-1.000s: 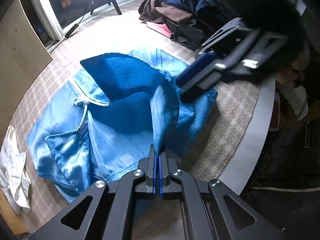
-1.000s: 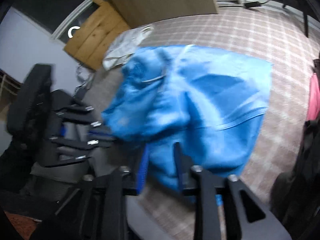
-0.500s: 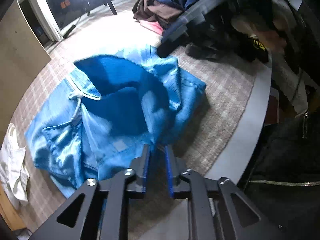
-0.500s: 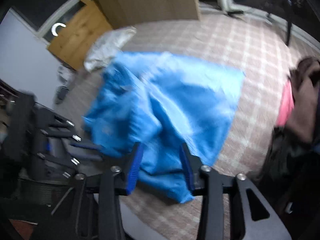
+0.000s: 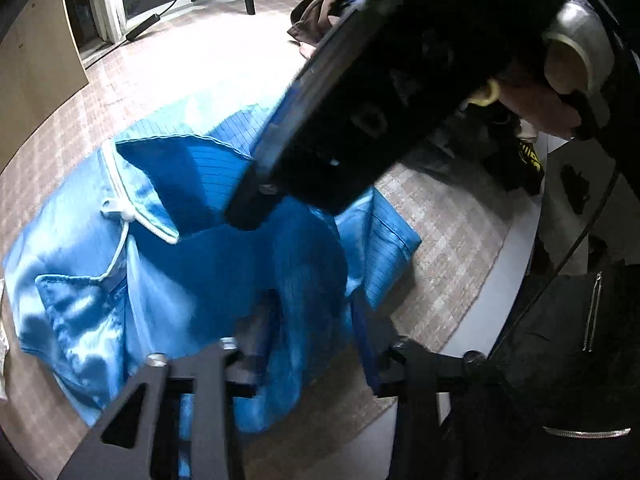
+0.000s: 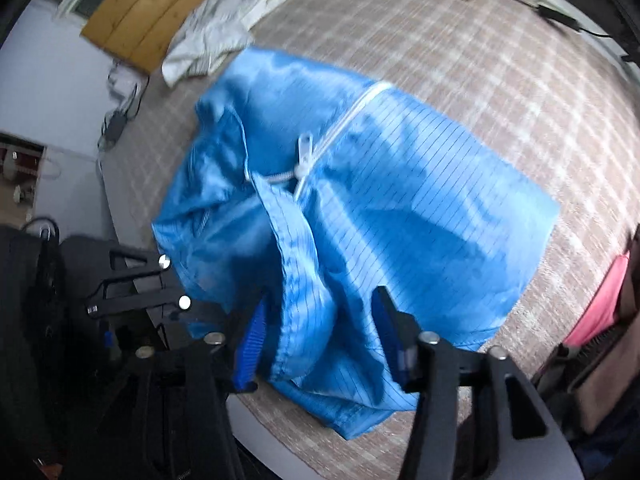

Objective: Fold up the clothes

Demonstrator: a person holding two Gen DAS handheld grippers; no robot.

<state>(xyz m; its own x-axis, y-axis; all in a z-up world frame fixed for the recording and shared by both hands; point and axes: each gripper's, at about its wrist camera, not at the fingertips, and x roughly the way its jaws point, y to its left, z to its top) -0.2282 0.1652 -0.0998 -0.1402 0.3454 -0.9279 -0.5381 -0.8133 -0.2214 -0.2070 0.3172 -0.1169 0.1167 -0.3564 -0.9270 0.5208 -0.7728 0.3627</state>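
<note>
A shiny blue zip-up garment with a white zipper lies crumpled on the checked table cover, also in the right wrist view. My left gripper is open, jaws wide apart, with a fold of the blue cloth lying between them. My right gripper is open too, jaws straddling a raised ridge of the cloth near the table's front edge. The right gripper's dark body crosses close over the garment in the left wrist view.
A pile of dark, brown and pink clothes lies at the far side; the pink one also shows in the right wrist view. A white garment lies near wooden boards. The table's white rim runs close by.
My left gripper has opened and let go of the blue fold it pinched. My right gripper has opened wider. The right gripper has swung close across the left wrist view.
</note>
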